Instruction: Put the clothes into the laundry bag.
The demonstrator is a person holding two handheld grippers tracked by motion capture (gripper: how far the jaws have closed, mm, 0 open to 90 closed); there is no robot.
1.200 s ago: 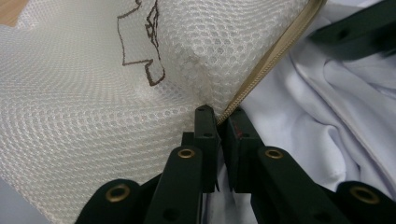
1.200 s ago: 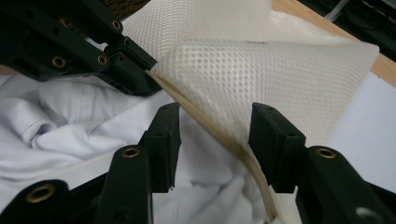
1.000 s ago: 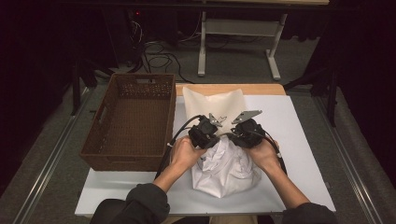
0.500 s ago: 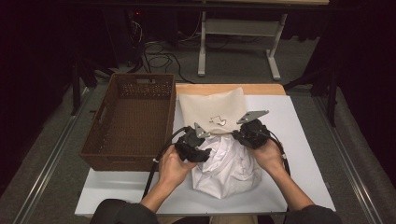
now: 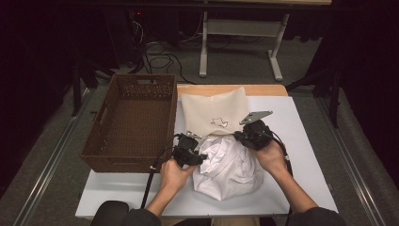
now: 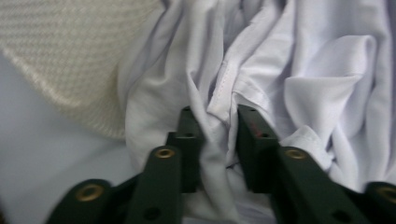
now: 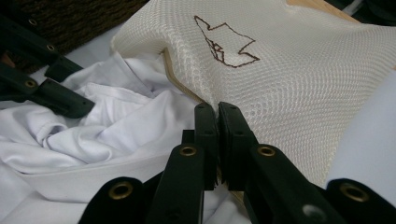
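Note:
A crumpled white garment [image 5: 230, 169] lies on the table, its upper part at the mouth of a cream mesh bag [image 5: 214, 110] with a brown outline emblem. My right gripper [image 5: 237, 136] is shut on the bag's rim [image 7: 187, 88], at the garment's upper right. My left gripper [image 5: 200, 157] is at the garment's left side. In the left gripper view its jaws have just been closing and now pinch a fold of the white garment [image 6: 303, 70] between the pads [image 6: 218, 116]. In the right gripper view the pads [image 7: 217, 108] clamp the rim beside the garment [image 7: 116, 135].
A brown wicker basket [image 5: 127, 162] stands empty at the left, touching the bag's side. The white table board [image 5: 301, 122] has bare room to the right and along the front. Cables trail from both grippers toward the person.
My left gripper left the bag's mouth, moved left and toward the person, and closed on a fold of the garment. The right gripper has stayed on the rim.

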